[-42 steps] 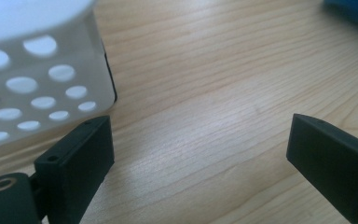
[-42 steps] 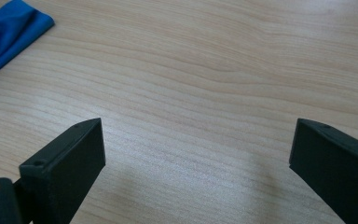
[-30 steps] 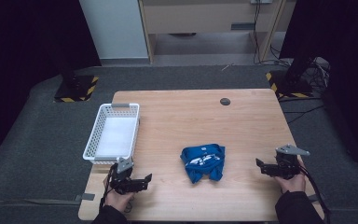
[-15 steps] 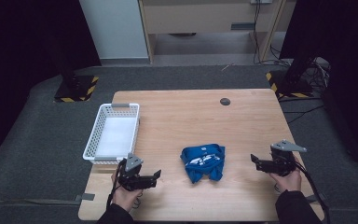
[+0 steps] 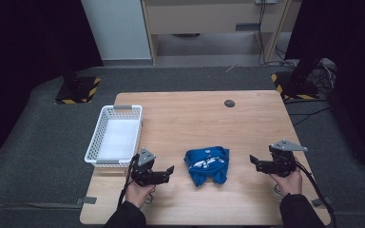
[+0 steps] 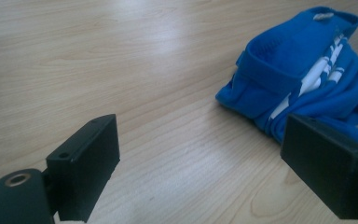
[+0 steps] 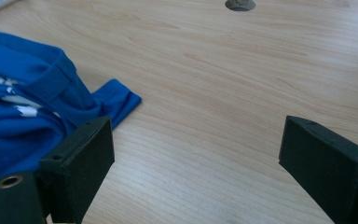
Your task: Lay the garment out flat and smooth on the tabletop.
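Both grippers nearer blue garment (image 5: 207, 165), left gripper (image 5: 170, 172) and right gripper (image 5: 254, 161) fingers spread.

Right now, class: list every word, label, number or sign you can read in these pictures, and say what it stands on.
None can be read.
Blue garment: white print, too crumpled and blurred to read.
Small tag at its collar: too small to read.

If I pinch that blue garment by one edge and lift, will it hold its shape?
Probably not. The blue garment lies crumpled in soft folds, so it will likely unfold and dangle. It looks thin and light, and it should drag across the wooden table rather than roll.
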`<state>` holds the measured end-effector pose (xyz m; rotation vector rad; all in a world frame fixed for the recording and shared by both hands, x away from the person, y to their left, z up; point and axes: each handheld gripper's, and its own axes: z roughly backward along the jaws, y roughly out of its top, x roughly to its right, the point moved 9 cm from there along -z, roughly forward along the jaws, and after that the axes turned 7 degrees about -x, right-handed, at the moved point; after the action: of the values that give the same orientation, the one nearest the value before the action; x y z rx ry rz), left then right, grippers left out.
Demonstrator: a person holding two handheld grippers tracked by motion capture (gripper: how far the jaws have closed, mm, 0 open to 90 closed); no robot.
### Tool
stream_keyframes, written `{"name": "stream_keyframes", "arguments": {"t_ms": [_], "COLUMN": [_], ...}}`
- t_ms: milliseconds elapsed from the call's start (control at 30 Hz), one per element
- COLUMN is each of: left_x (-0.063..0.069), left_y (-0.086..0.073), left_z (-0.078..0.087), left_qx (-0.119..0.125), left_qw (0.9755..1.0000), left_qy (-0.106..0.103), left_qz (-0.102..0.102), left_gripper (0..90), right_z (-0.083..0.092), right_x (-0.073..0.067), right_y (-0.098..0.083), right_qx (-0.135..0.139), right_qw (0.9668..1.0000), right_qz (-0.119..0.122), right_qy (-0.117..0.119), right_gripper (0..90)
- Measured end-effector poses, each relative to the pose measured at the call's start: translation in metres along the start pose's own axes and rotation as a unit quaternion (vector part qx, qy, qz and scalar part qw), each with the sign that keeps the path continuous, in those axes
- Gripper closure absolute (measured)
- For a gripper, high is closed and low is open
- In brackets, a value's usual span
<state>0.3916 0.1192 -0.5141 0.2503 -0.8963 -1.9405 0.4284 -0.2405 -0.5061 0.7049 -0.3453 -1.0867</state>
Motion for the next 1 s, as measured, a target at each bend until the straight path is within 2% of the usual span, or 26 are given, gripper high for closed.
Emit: {"name": "stream_keyframes", "arguments": {"t_ms": [167,333,567,667,767,1000], "left_x": [0.003,0.008,0.015,0.016,0.017,0.020], "left_y": [0.010,0.019,0.032,0.033,0.033,0.034], "left_z": [-0.008,-0.017,-0.025,-0.028,-0.030,-0.038], "left_qx": [-0.002,-0.004,0.010,0.009,0.010,0.006], "left_qw": [0.9999,0.9999,0.9996,0.9995,0.9994,0.9991], "left_qy": [0.003,-0.008,-0.026,-0.028,-0.032,-0.040], "left_qz": [-0.014,-0.013,-0.006,-0.008,-0.011,-0.013], "left_gripper": [10.7,10.3,10.9,11.7,12.8,14.4], "right_z": [-0.004,-0.008,-0.013,-0.015,-0.016,-0.018], "right_x": [-0.008,-0.019,-0.034,-0.039,-0.044,-0.052], "right_y": [0.005,0.012,0.020,0.023,0.025,0.030], "right_qx": [-0.001,0.000,0.007,0.008,0.015,0.014], "right_qw": [0.9999,0.9997,0.9991,0.9986,0.9975,0.9964], "right_qz": [0.005,0.013,0.015,0.018,0.007,0.021], "right_qy": [0.011,0.022,0.040,0.049,0.069,0.081], "right_gripper": [10.5,10.7,13.2,15.0,17.2,18.8]}}
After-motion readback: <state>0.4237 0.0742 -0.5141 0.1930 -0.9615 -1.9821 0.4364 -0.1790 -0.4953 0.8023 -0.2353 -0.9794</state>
